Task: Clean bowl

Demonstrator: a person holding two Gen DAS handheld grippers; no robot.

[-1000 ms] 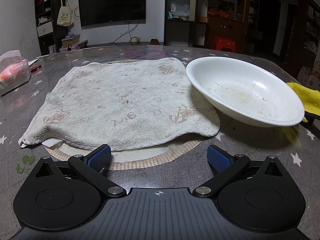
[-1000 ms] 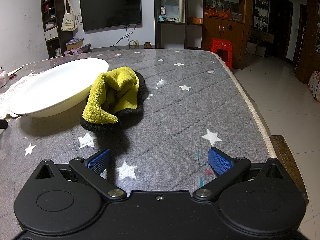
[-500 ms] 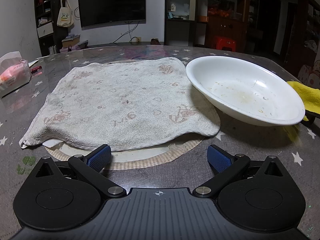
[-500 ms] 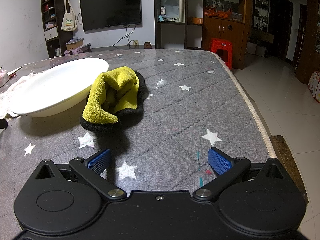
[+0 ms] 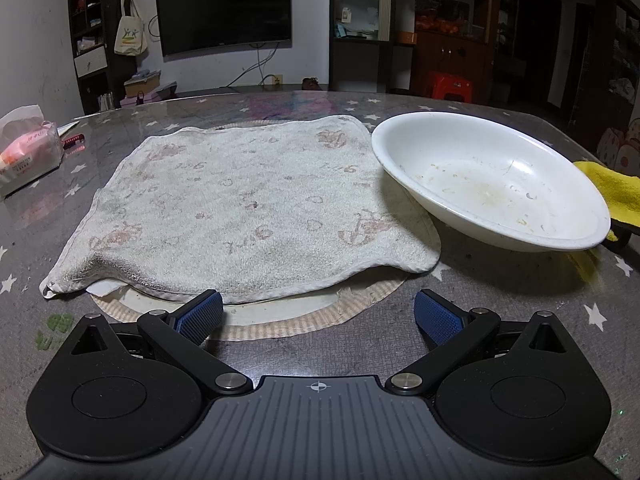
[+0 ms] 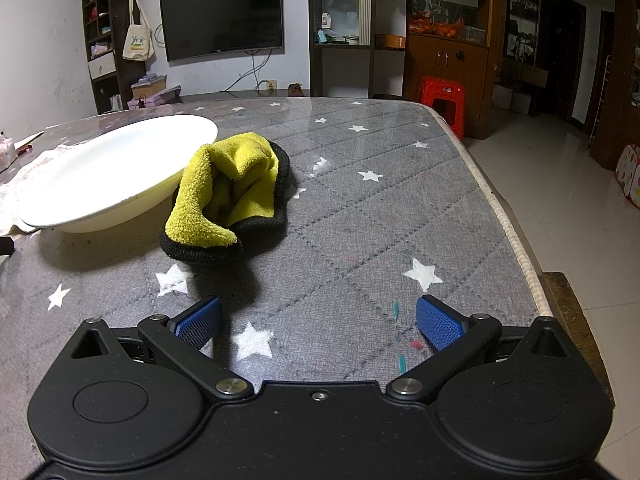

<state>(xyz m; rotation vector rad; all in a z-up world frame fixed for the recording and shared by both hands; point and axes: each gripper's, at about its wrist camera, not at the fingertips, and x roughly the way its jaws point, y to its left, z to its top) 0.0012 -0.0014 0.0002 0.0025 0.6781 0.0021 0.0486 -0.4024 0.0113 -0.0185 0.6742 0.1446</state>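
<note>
Nothing has shifted since a second ago: both claws, left [image 5: 318,312] and right [image 6: 318,320], hover released and empty, while the bowl [image 5: 486,178] sits on the counter [image 6: 360,220], crumbs inside, touching the yellow cloth [image 6: 224,192], so wiping remains.

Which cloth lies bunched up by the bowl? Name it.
The yellow cloth with the black edge, crumpled beside the bowl. The white towel is spread flat.

The grey star-printed table [image 6: 360,216] is covered mid-surface by a round mat [image 5: 280,320] — a white bowl [image 5: 492,184] and yellow cloth [image 6: 224,192] are set towards its right edge, a tissue pack [image 5: 24,156] at its left edge.
</note>
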